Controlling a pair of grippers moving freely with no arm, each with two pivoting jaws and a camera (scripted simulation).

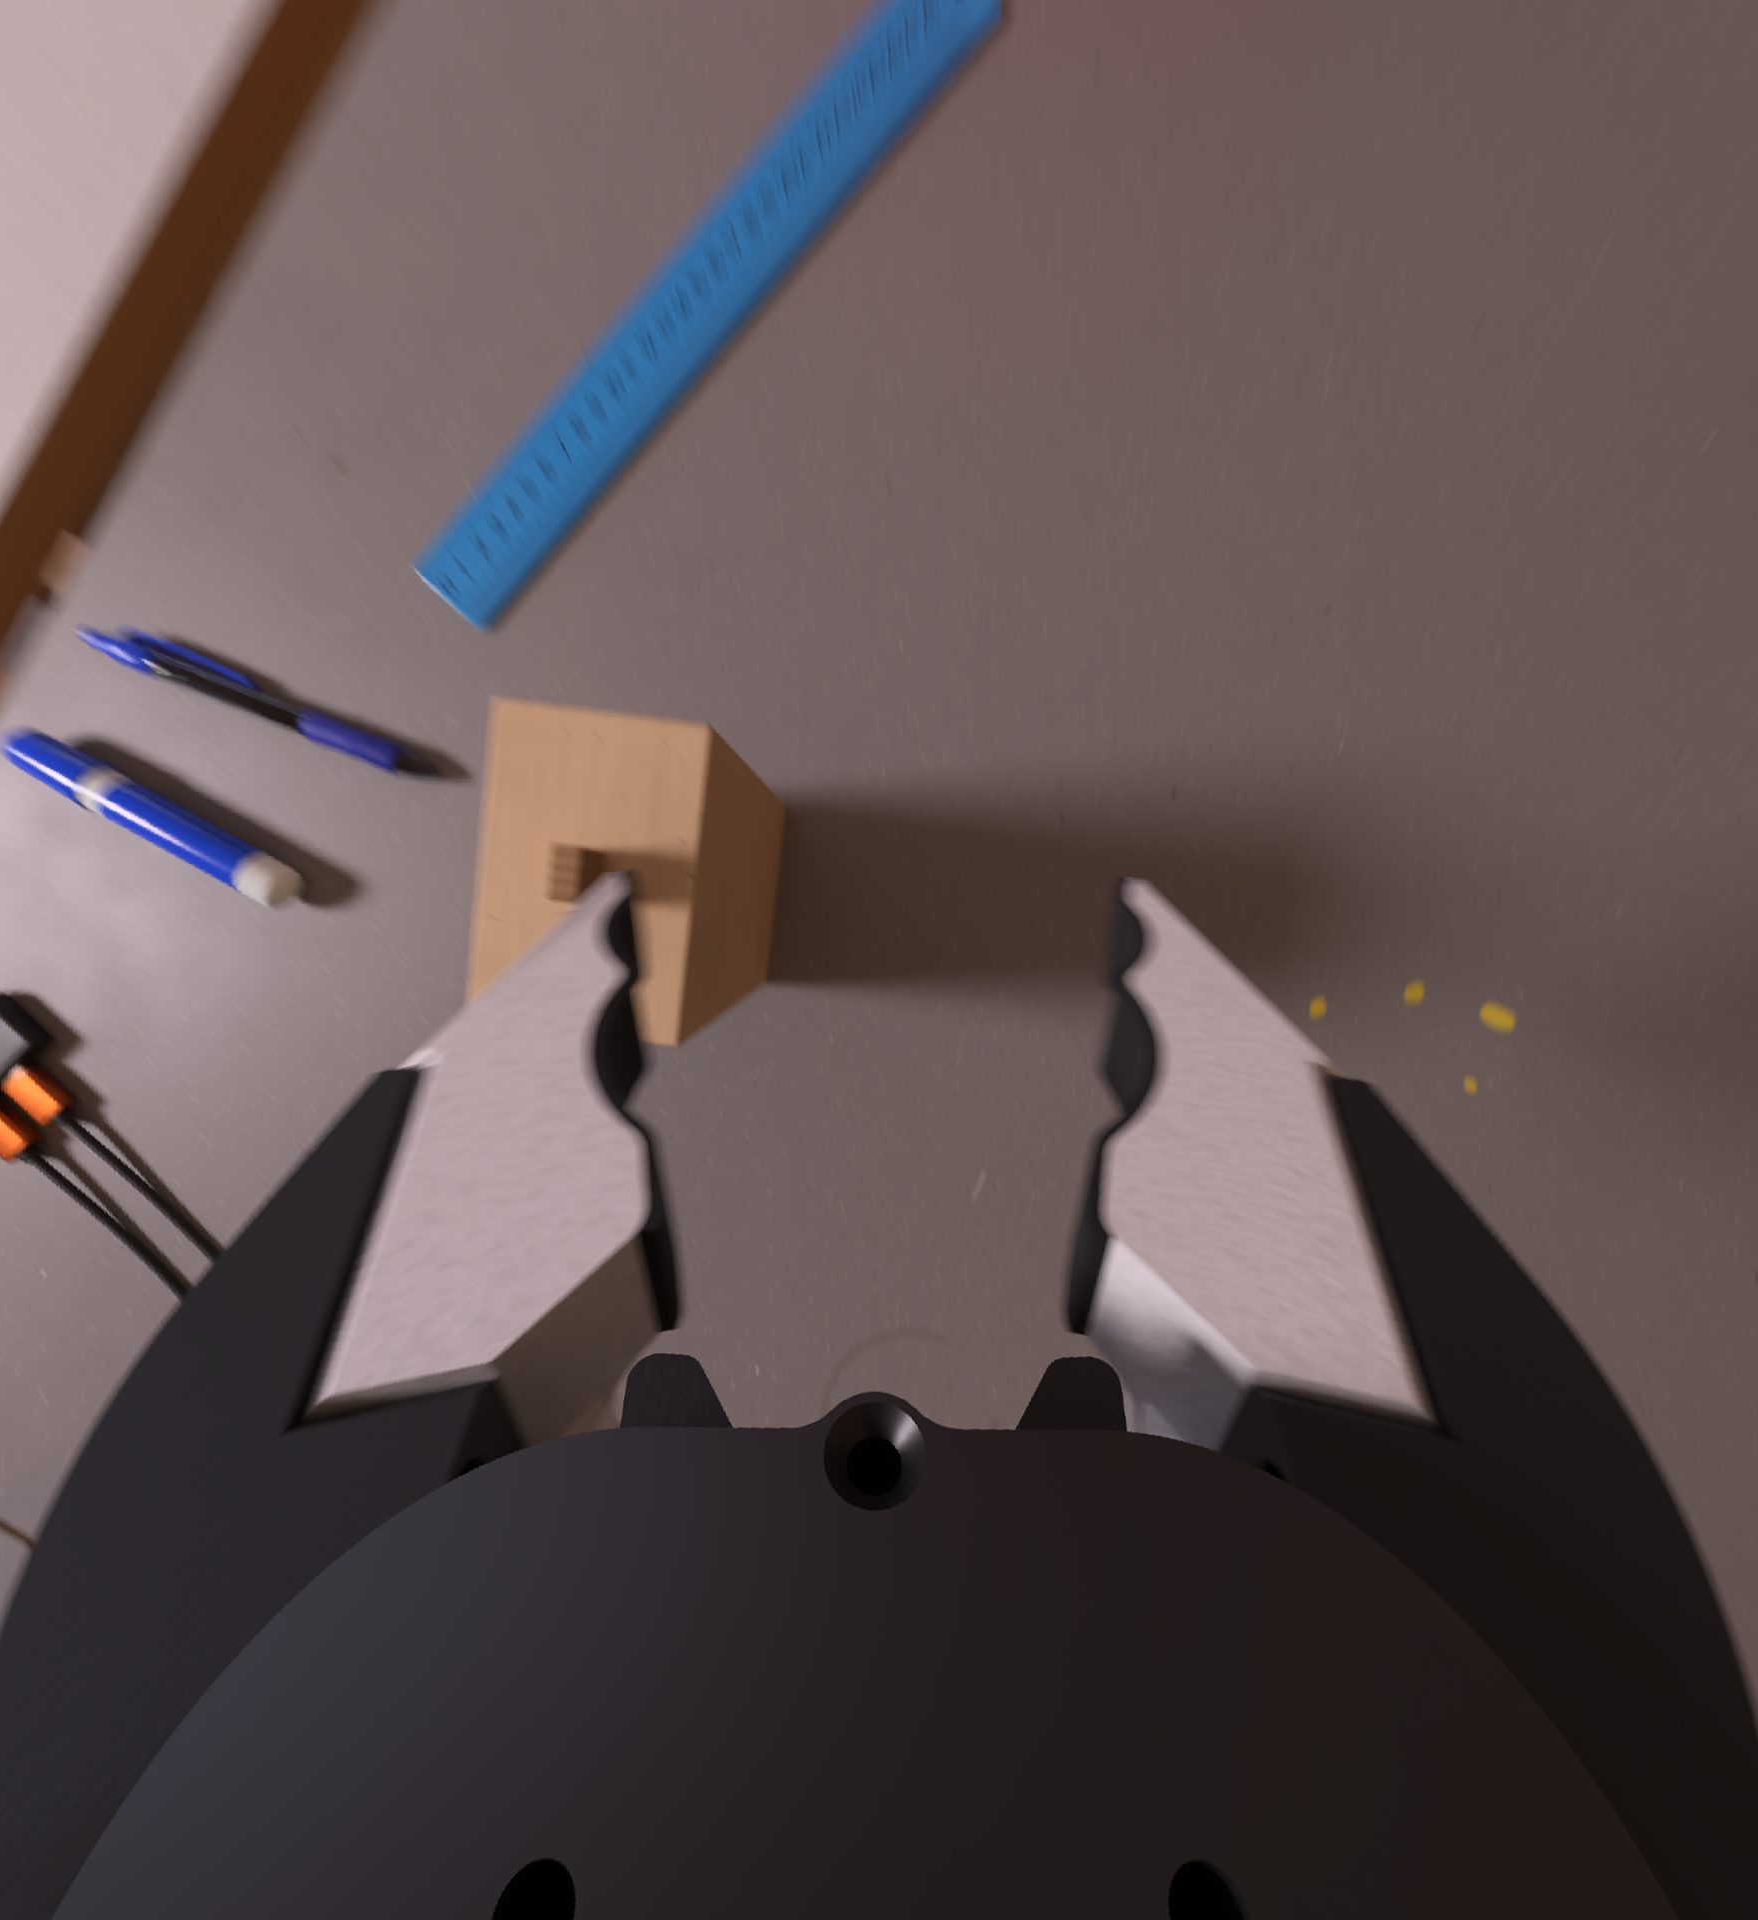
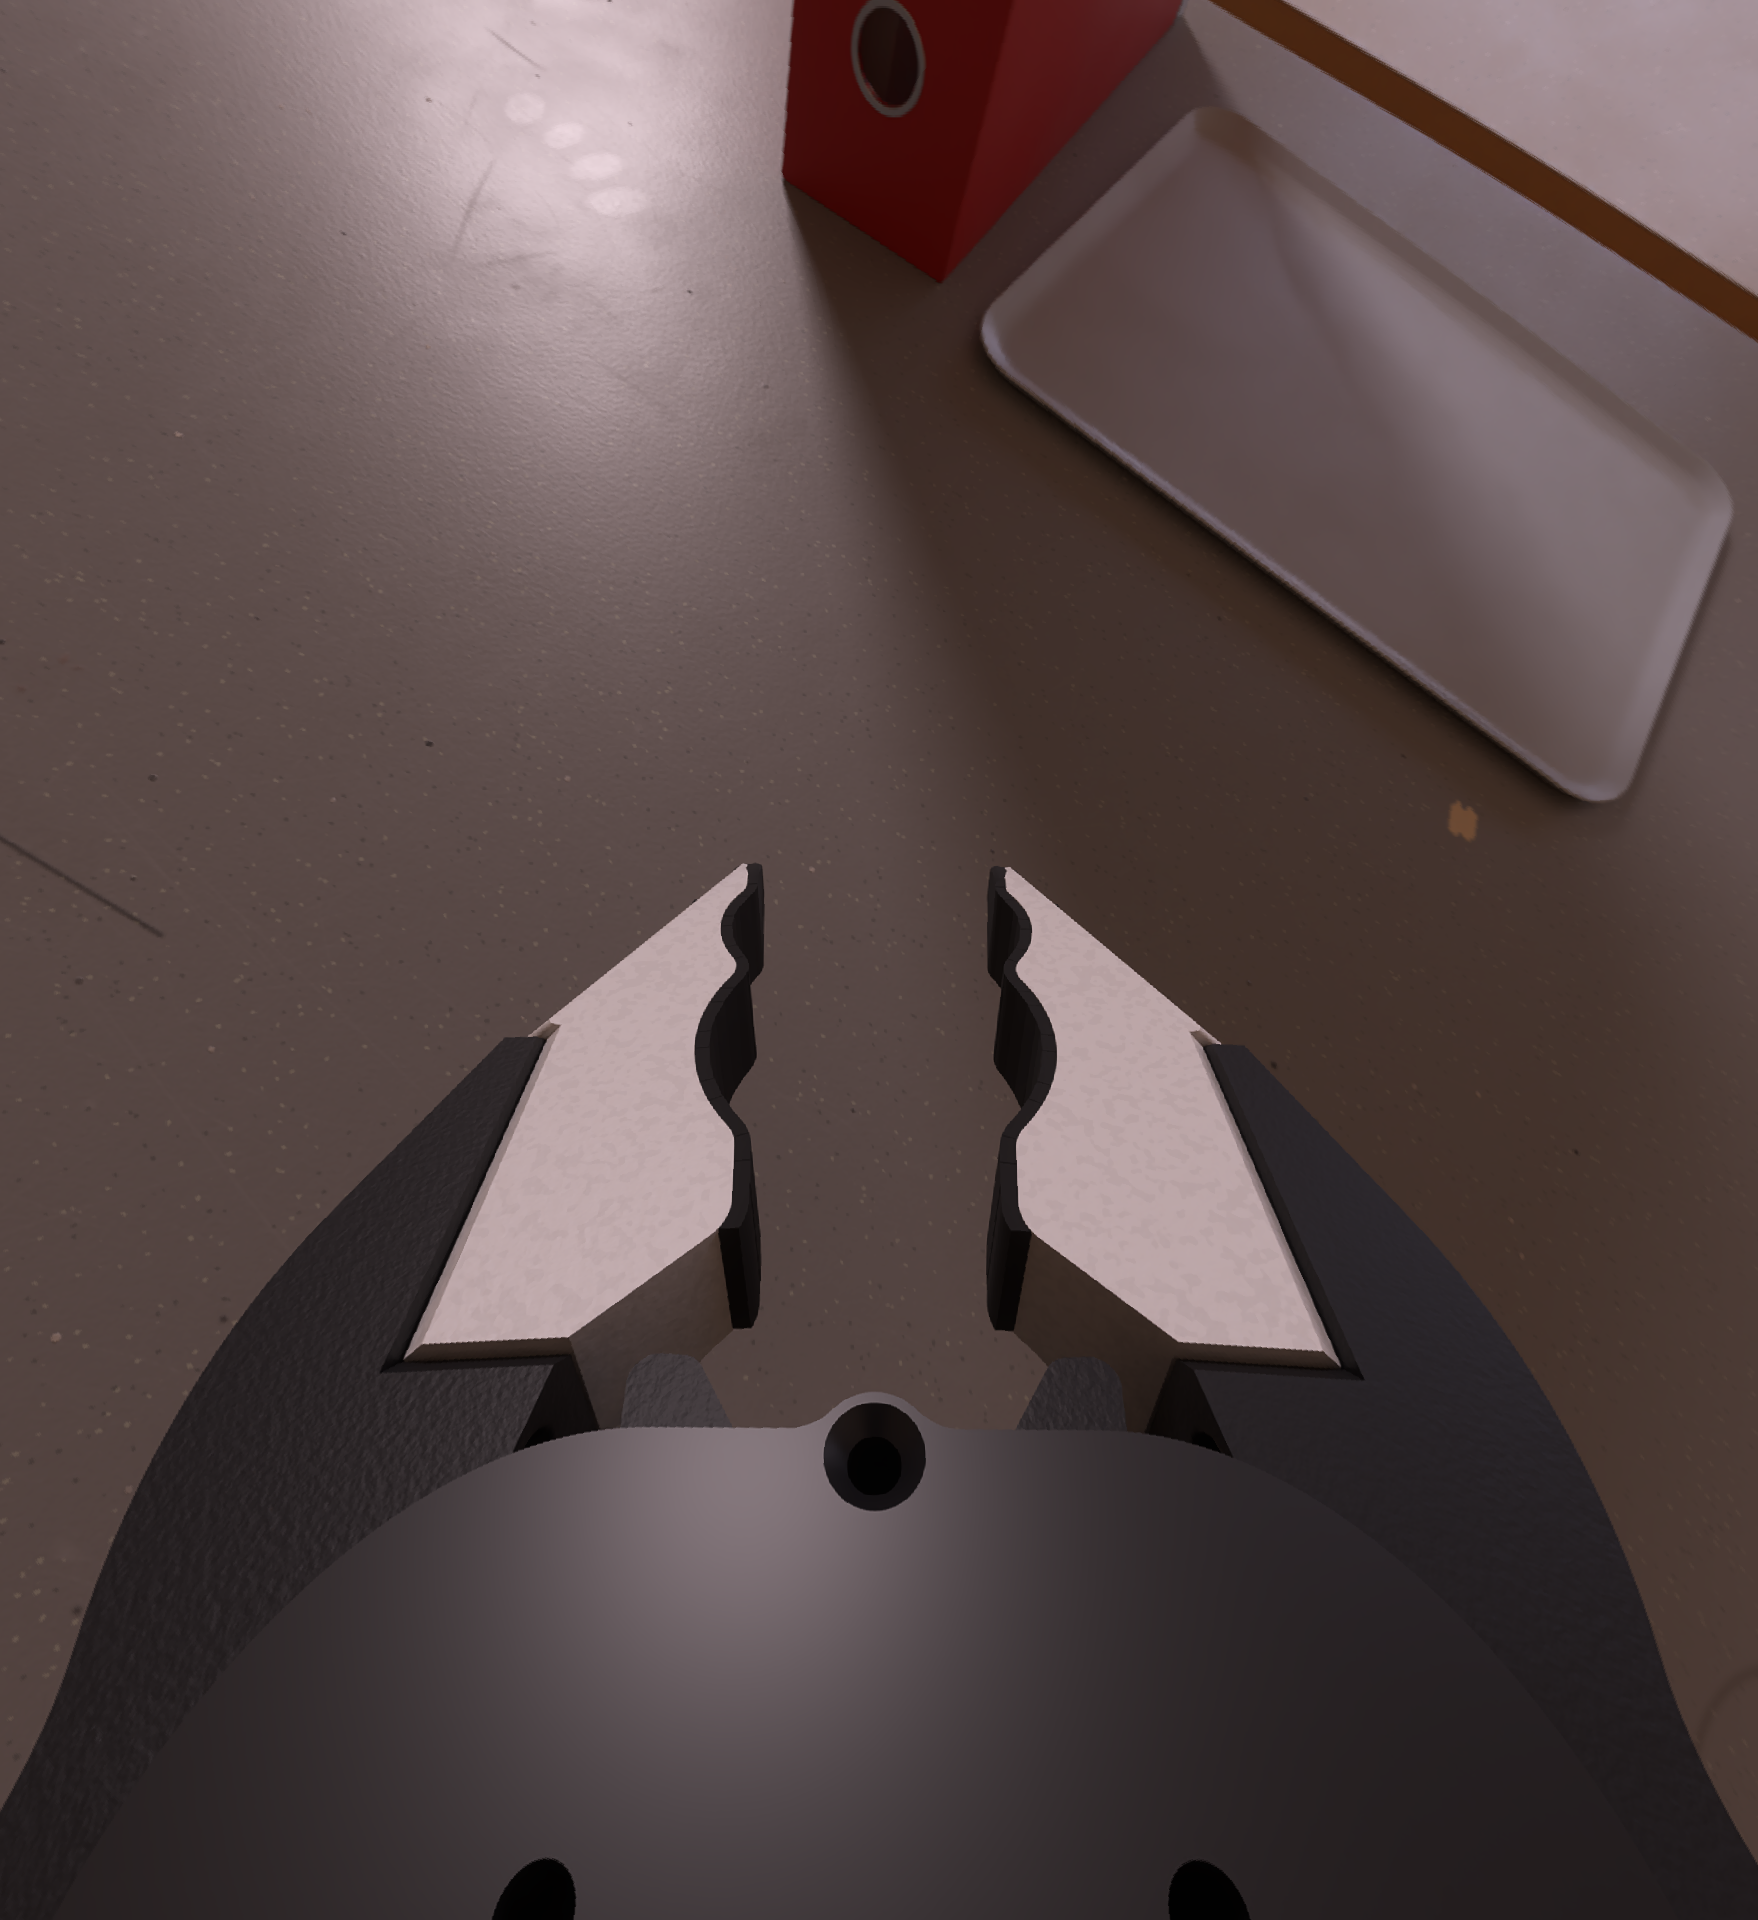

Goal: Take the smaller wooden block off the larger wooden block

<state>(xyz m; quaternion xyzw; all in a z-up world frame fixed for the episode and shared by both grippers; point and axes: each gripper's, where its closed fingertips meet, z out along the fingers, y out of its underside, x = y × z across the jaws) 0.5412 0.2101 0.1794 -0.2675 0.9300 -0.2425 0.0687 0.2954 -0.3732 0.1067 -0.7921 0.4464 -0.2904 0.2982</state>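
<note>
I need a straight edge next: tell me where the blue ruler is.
In the left wrist view, the blue ruler lies diagonally on the table, past the larger wooden block and to the right of the two blue pens.

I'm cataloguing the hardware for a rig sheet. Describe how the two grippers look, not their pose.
Both look alike. The left gripper has a rounded matte black body with a small recessed hole at its front edge, and two black fingers faced with pale grey, speckled plates whose dark inner edges are scalloped. The right gripper shows the same build. No cables or markings show.
</note>
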